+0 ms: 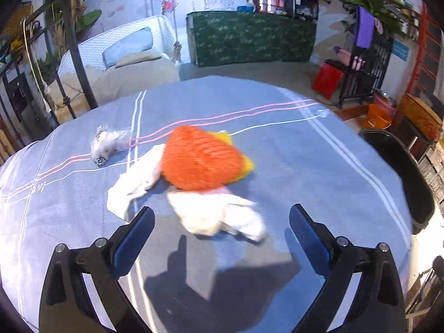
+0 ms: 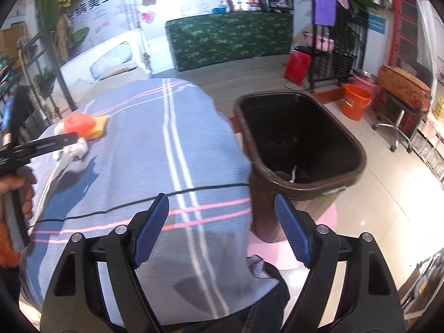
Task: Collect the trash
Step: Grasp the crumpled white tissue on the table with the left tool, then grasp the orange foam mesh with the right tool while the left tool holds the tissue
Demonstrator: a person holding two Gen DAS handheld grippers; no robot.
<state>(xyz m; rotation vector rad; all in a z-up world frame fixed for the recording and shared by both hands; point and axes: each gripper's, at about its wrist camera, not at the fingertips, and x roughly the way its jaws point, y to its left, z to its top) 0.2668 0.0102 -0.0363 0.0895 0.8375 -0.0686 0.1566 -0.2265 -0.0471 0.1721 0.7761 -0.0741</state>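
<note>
A pile of trash lies on the blue striped tablecloth (image 1: 291, 149): an orange net (image 1: 198, 161) over a yellow piece (image 1: 247, 166), with crumpled white paper (image 1: 219, 216) in front and more white paper (image 1: 133, 183) to its left. A clear crumpled plastic wrapper (image 1: 108, 144) lies further left. My left gripper (image 1: 222, 230) is open, its fingers either side of the near white paper, just above the cloth. My right gripper (image 2: 222, 227) is open and empty, above the table's right edge beside a dark brown bin (image 2: 302, 141). The pile (image 2: 80, 127) shows far left in the right wrist view.
The bin (image 1: 402, 177) stands on the floor at the table's right side, with some scraps at its bottom. An orange bucket (image 2: 355, 102), a stool and a black rack stand beyond it. A black cable (image 2: 138, 202) crosses the cloth.
</note>
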